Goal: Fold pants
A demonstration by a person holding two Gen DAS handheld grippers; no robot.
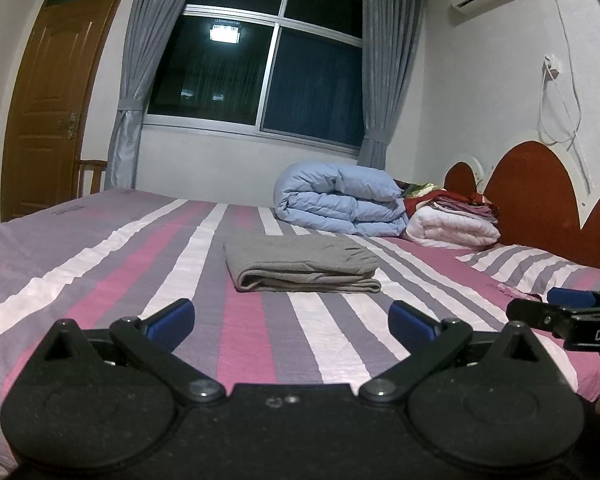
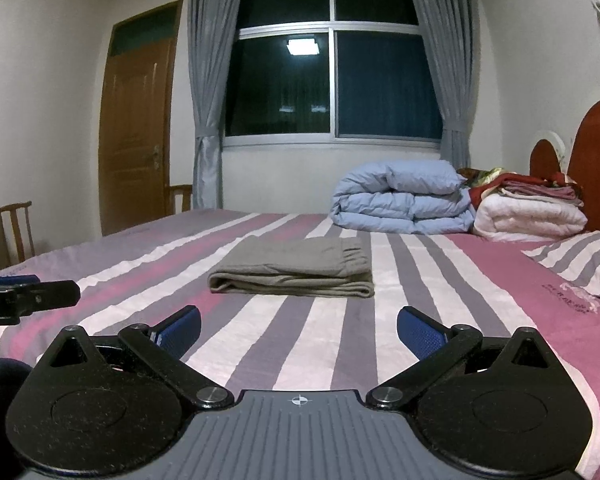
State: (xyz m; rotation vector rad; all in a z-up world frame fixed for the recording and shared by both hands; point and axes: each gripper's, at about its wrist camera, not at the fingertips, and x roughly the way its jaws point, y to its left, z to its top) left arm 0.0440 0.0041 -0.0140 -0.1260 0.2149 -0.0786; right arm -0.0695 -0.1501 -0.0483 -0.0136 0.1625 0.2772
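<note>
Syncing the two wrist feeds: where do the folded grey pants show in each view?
Left wrist: folded grey fabric pants lie at picture centre on the striped bedsheet, past the open jaws.
Right wrist: folded grey fabric pants sit at centre, slightly left.
Shared landmark: rolled light-blue quilt, behind the pants to their right in both.

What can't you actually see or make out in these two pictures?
- Pants: inner layers hidden by the top fold, both views.
- Bedding pile: far side hidden behind the duvet.
- Sheet lettering: too small, left view.
- Right gripper: cut by the left view's edge.
</note>
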